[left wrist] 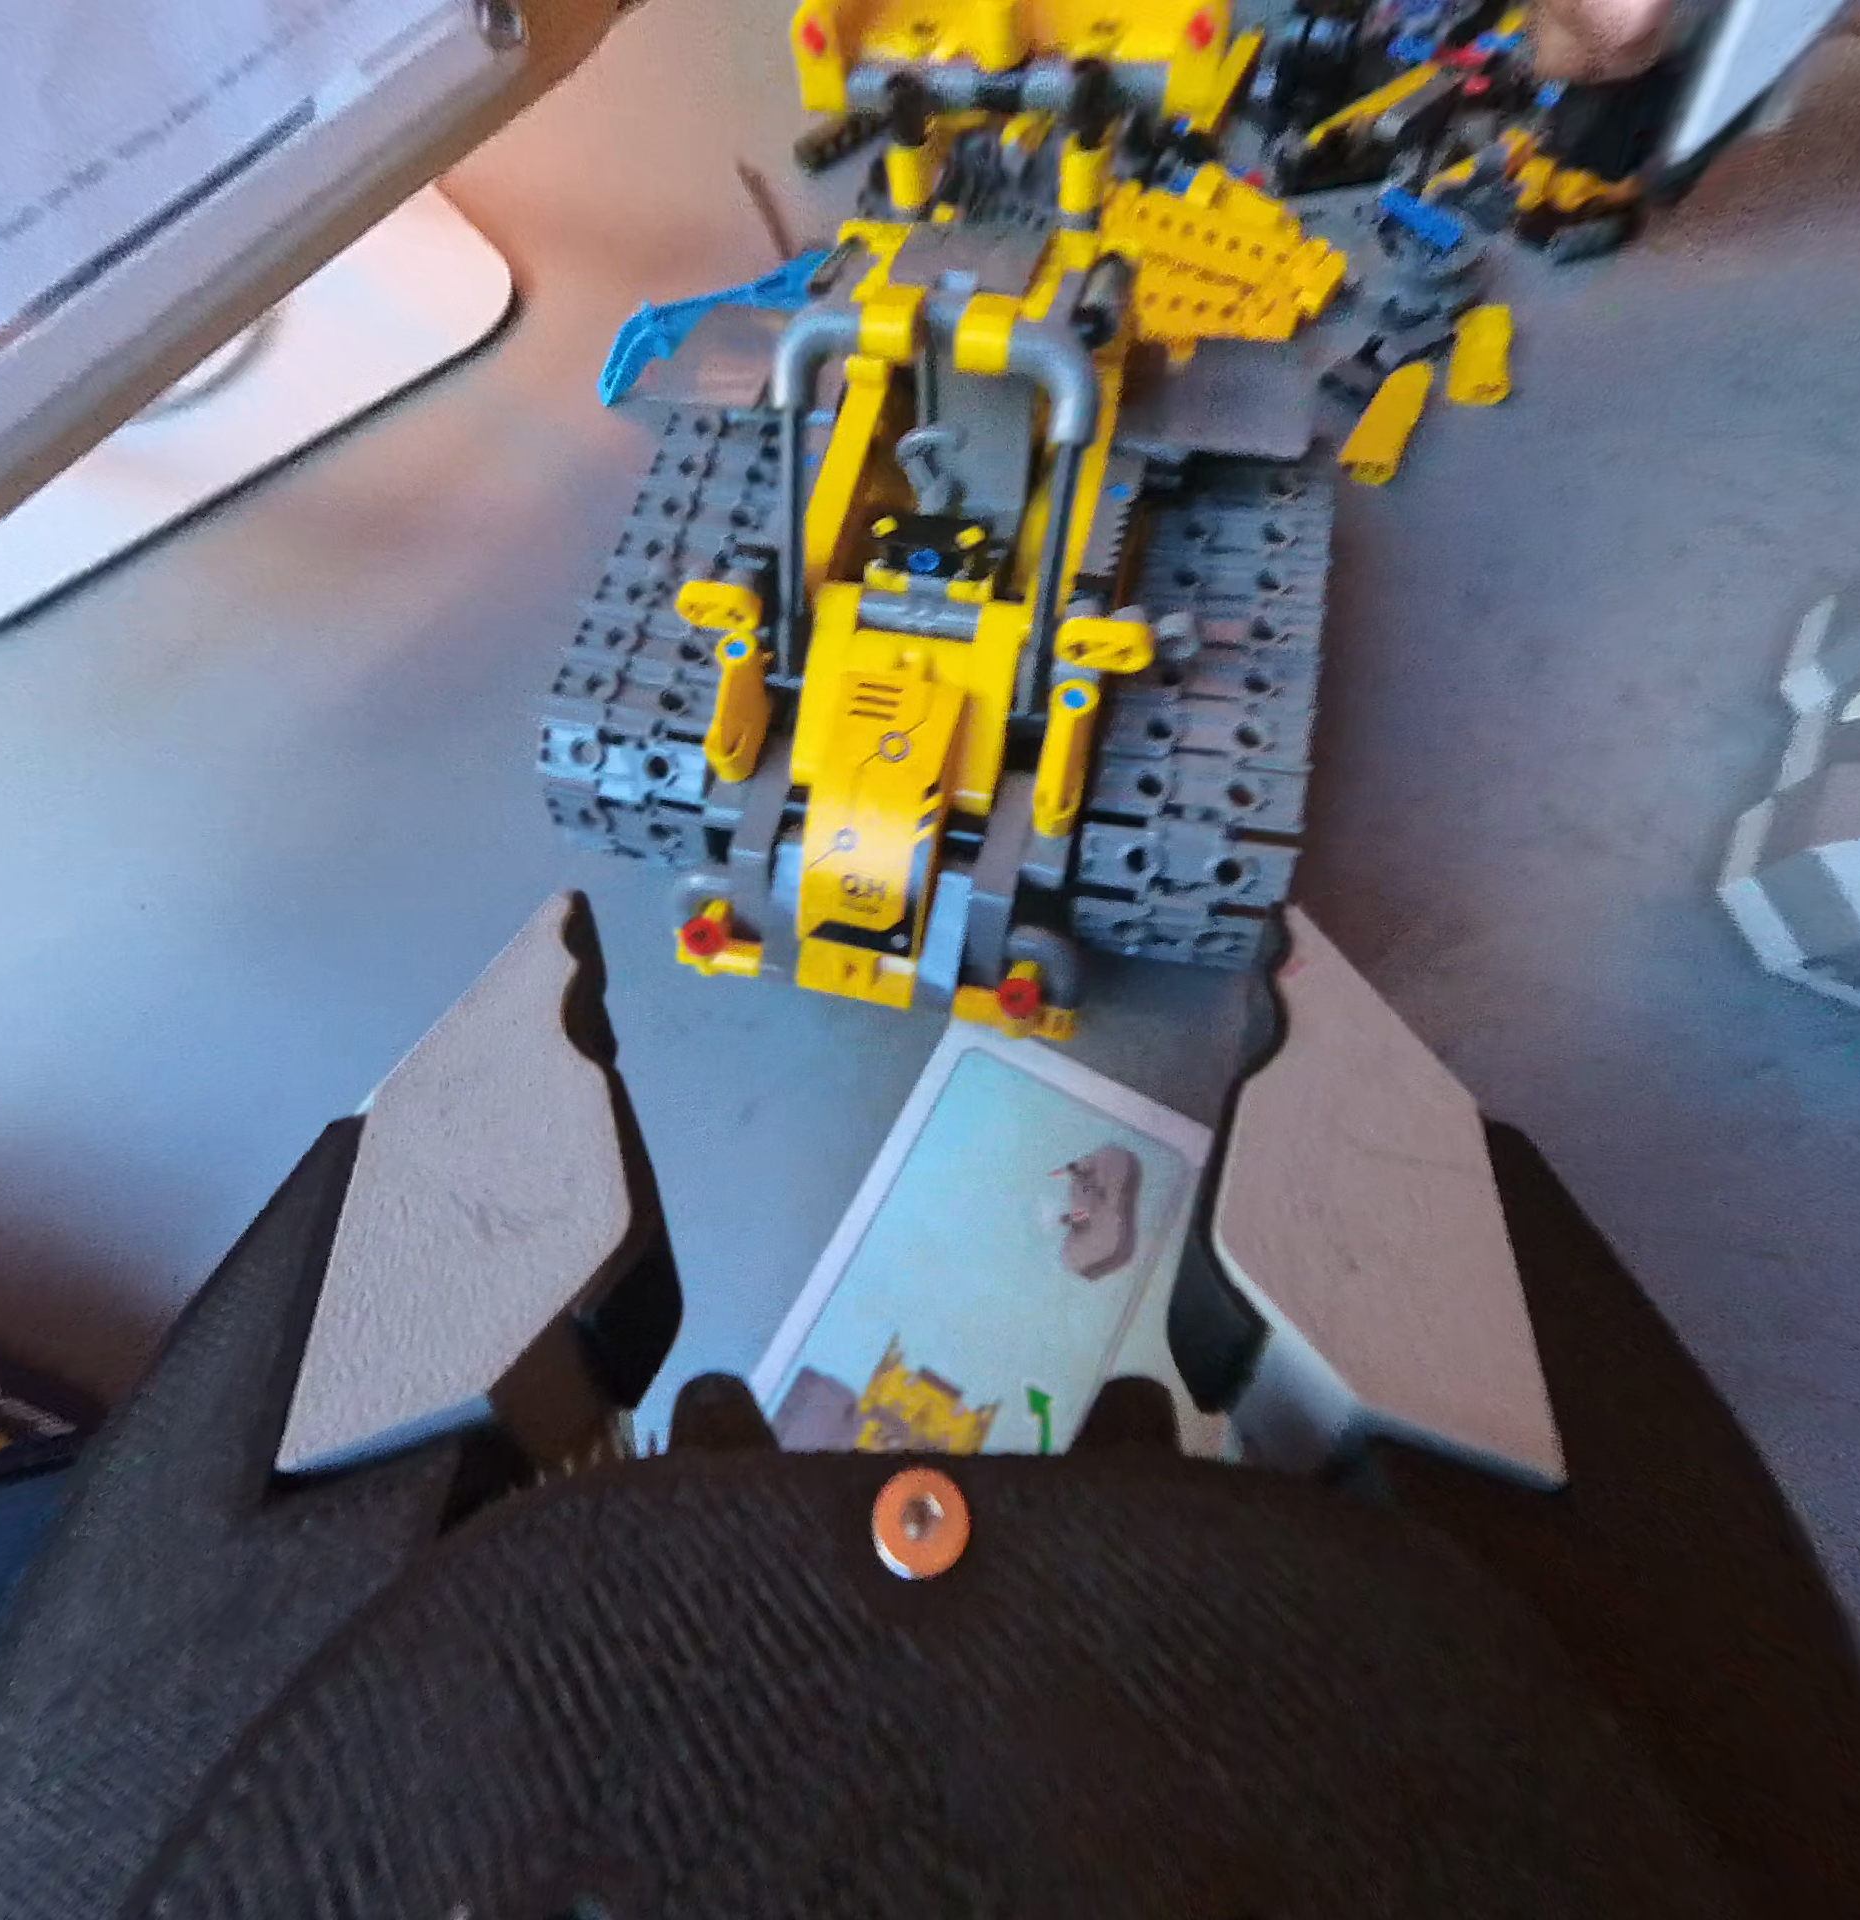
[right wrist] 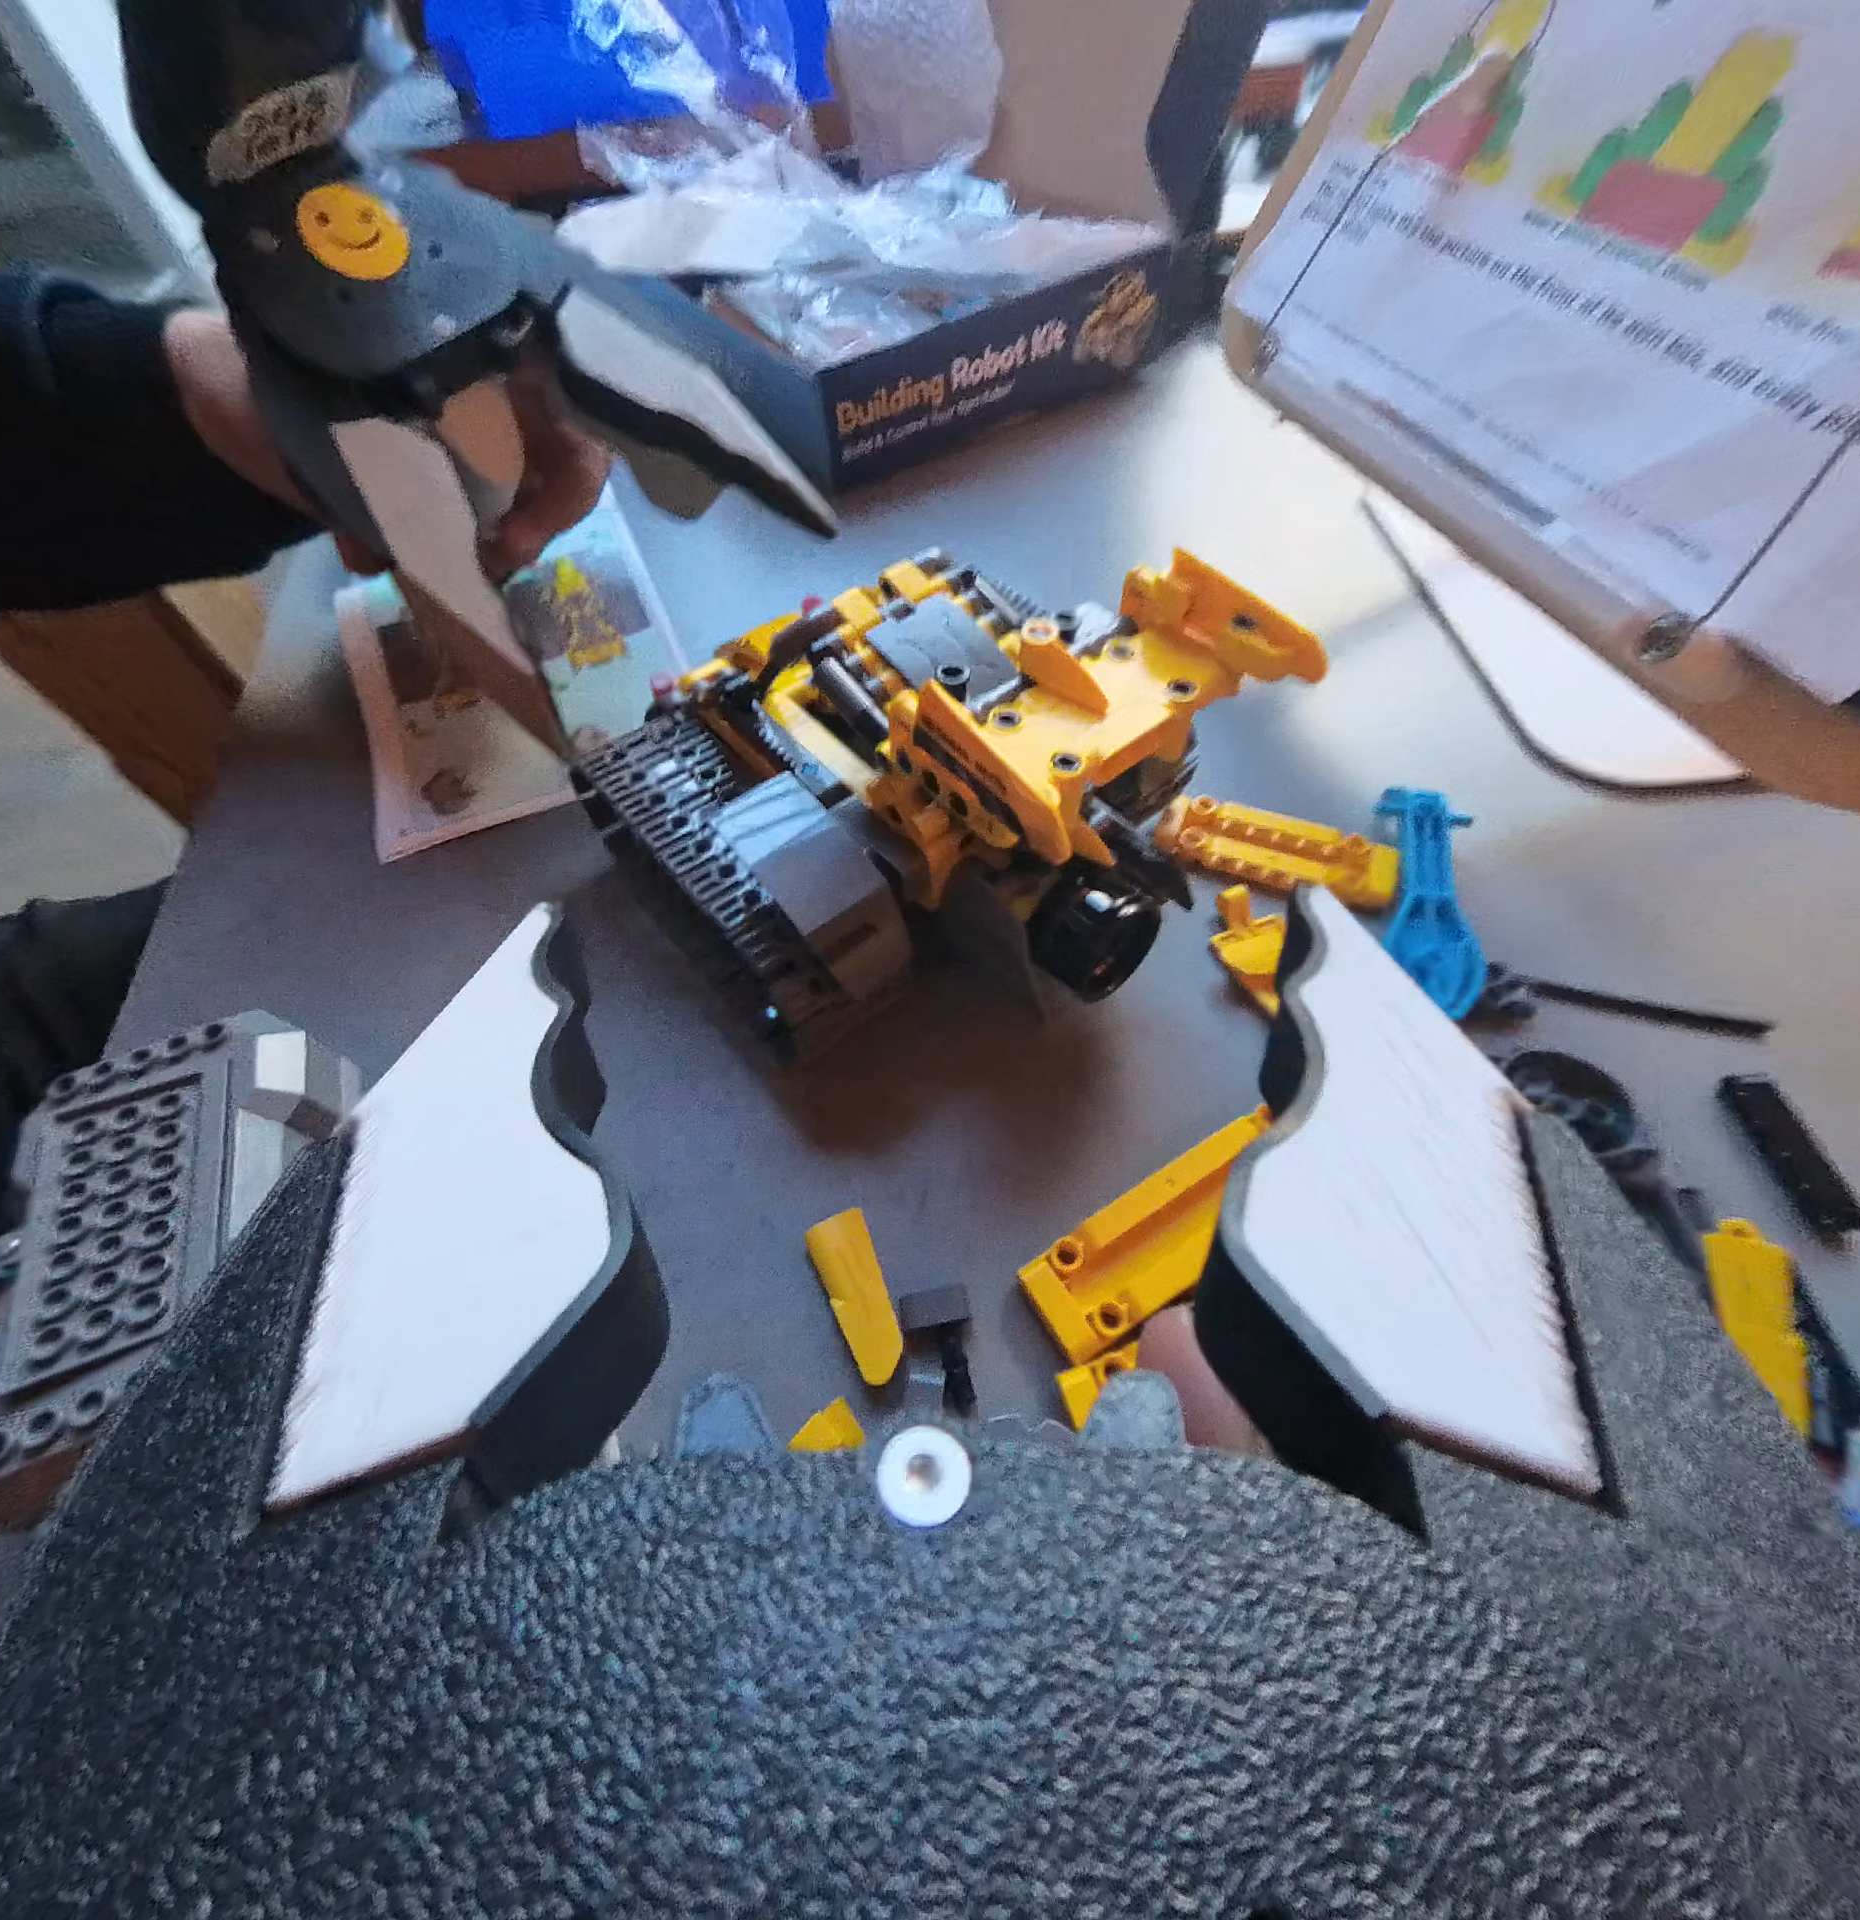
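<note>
A: Facing the toy bulldozer [left wrist: 936,665] head-on, the left gripper [left wrist: 931,997] has its jaws spread wide with nothing between them, and the toy's near end sits just past its fingertips.

B: Which way does the toy run?

A: Its long axis points straight away from the left gripper, tracks on either side. An instruction sheet [left wrist: 983,1247] lies on the table [left wrist: 282,831] under the gap between the jaws.

B: And the right gripper [right wrist: 926,997]?

A: Also wide open and empty. It sees the toy bulldozer [right wrist: 905,790] at an angle and farther off, with loose yellow pieces [right wrist: 1134,1247] on the table below its jaws and a blue tool [right wrist: 1430,904] to the right.

B: So which is nearer?

A: The left one; in the right wrist view its tips hang just beside the track.
</note>
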The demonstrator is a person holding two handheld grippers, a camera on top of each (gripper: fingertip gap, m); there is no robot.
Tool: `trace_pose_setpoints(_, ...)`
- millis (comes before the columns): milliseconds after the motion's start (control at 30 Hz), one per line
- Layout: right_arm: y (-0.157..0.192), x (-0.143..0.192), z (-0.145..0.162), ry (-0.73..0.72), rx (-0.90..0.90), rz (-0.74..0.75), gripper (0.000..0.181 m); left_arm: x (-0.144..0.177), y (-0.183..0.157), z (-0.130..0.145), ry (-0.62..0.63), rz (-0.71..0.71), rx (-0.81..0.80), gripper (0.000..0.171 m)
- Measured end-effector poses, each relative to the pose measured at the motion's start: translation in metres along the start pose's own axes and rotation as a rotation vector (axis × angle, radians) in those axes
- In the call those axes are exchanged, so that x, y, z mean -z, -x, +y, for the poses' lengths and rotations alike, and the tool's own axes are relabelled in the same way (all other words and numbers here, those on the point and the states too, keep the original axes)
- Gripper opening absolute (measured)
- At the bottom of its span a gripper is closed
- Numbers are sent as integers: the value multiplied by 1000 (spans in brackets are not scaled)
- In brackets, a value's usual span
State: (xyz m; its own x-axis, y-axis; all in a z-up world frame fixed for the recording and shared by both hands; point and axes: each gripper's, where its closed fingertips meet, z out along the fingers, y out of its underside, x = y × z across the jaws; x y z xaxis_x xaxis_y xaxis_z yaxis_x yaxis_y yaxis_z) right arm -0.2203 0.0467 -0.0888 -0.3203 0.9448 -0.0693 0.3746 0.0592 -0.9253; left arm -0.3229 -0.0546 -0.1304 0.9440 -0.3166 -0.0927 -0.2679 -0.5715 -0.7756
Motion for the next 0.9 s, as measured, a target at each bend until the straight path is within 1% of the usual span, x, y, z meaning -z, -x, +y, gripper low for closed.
trace_pose_setpoints(67,-1,-5,13,73,-22,-13,123,-3,9,6,69,9,2,121)
trace_pose_setpoints(133,-5,-7,25,137,-3,15,123,-9,10,5,110,40,-13,130)
trace_pose_setpoints(233,-7,-6,28,159,5,47,117,-18,5,-3,172,68,-24,136)
trace_pose_setpoints(333,-6,-6,37,204,-31,48,114,-22,-4,-8,251,65,-83,137)
trace_pose_setpoints(467,-8,-8,55,293,-10,69,113,-21,-14,-12,340,47,-128,135)
trace_pose_setpoints(533,-7,-10,55,289,2,70,108,-22,-19,-14,366,36,-153,135)
trace_pose_setpoints(633,-3,-13,56,296,21,66,104,-24,-22,-22,388,3,-199,135)
trace_pose_setpoints(733,-1,-14,62,320,49,68,102,-13,-24,-33,377,-2,-227,135)
trace_pose_setpoints(800,0,-11,64,330,45,61,98,-5,-17,-37,361,-23,-218,134)
trace_pose_setpoints(833,1,-9,63,325,37,53,92,-1,-10,-36,356,-40,-207,132)
trace_pose_setpoints(900,3,-4,55,286,22,41,86,3,0,-30,354,-35,-173,129)
